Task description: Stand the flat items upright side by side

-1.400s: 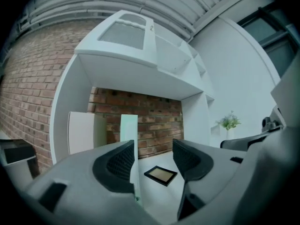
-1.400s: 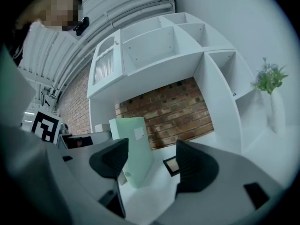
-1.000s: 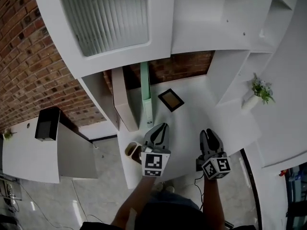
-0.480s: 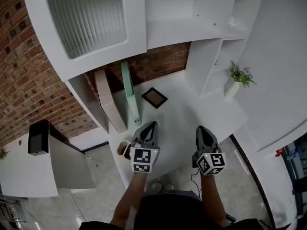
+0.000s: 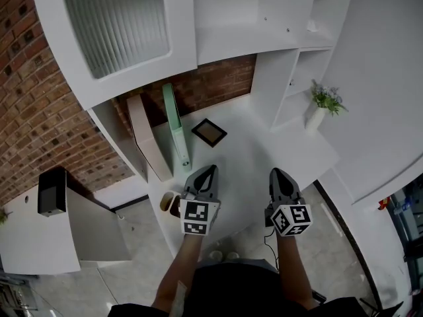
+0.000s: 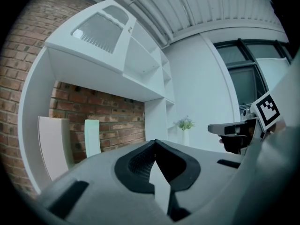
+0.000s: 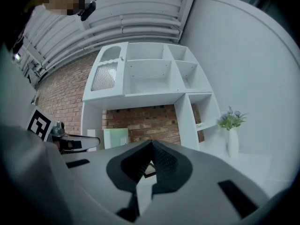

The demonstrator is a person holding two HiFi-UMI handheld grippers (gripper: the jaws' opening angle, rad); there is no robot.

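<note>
2 flat items upright, 1 lying down on your bench

Your bench (image 5: 254,154) carries a beige board (image 5: 144,137) and a green board (image 5: 173,125) standing side by side, close to the side panel (image 5: 117,132), which likely props them; a small dark frame (image 5: 209,132) lies flat just beside them, probably next to stand; your left tool (image 5: 210,169) and right tool (image 5: 276,172) hover near the front edge, both clenched on nothing.

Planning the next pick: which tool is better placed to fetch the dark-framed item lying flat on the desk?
Left, probably. The left tool sits nearer the flat framed item and the upright green folder it should join; the right tool is farther off. Both are shut and empty.
</note>
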